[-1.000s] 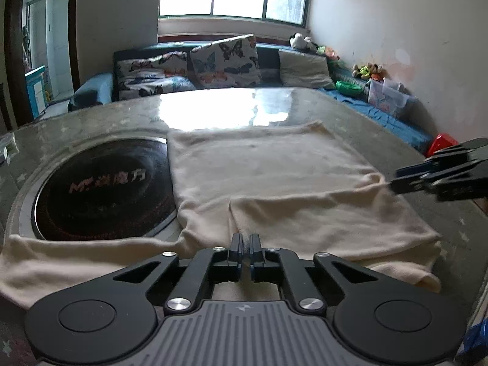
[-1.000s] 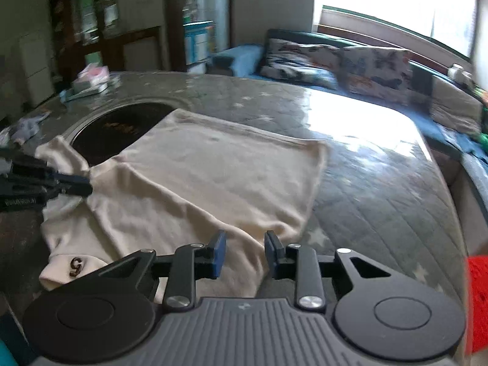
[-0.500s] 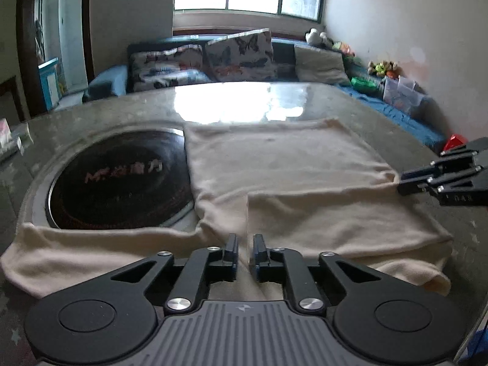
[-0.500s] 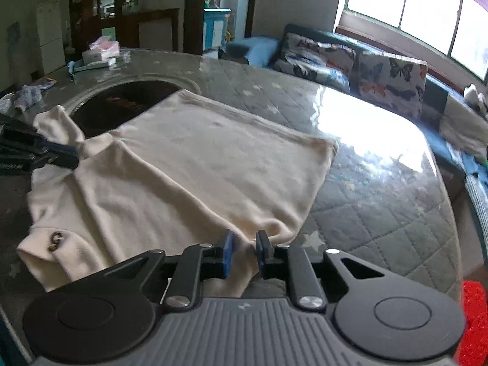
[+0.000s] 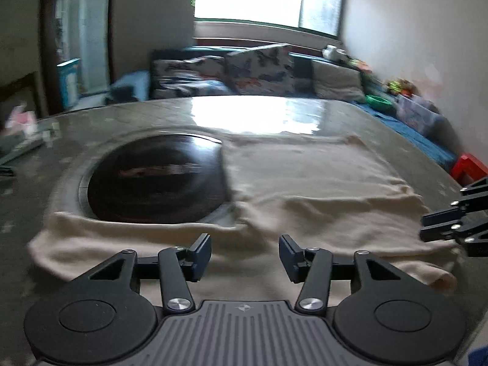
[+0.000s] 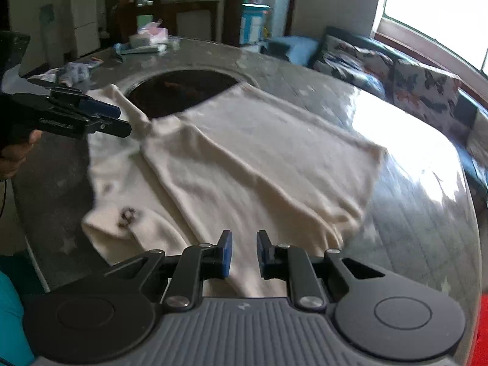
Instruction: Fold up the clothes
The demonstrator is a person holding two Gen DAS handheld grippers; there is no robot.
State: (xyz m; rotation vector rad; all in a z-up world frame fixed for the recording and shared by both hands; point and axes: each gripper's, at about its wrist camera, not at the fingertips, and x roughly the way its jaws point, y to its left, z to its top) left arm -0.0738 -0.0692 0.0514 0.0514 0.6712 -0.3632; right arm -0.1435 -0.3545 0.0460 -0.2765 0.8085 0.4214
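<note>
Left tongs point(image 5: 245, 251) opening; cream garment point(image 5: 311, 189) half-folded

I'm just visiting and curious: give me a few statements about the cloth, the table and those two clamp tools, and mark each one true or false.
1. The cream garment lies spread on the table. True.
2. The garment covers the whole dark round inset. False: it overlaps only one edge of it.
3. The left gripper is clamped shut on the cloth. False: its jaws are opening, apart, with nothing pinched.
4. A patterned cushion sits on the sofa behind the table. True.
5. The garment is bright red. False: it is cream.
</note>
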